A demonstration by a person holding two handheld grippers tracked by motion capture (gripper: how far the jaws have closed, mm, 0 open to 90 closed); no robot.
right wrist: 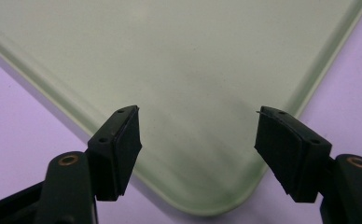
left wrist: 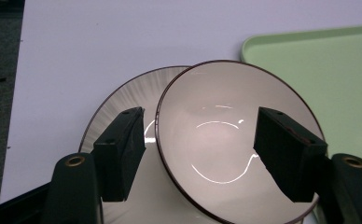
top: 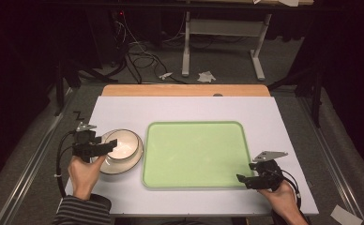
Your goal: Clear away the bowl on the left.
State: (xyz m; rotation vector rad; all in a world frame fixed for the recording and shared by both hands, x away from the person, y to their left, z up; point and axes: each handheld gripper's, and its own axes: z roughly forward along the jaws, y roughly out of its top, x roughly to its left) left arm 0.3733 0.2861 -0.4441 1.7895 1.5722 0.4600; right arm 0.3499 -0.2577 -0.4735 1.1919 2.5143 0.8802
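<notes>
A white bowl with a thin dark rim sits on a ribbed white plate, left of a pale green tray. My left gripper hovers open over the bowl's near side. In the left gripper view the bowl lies off-centre on the plate. One jaw is over the plate outside the rim and the other over the bowl's far side, with the gripper holding nothing. My right gripper is open at the tray's near right corner. That gripper looks down on the tray.
Everything rests on a white board laid over a wooden table. Beyond the table are cables on the floor, a white desk frame and paper scraps. The board's near edge lies just ahead of the person's hands.
</notes>
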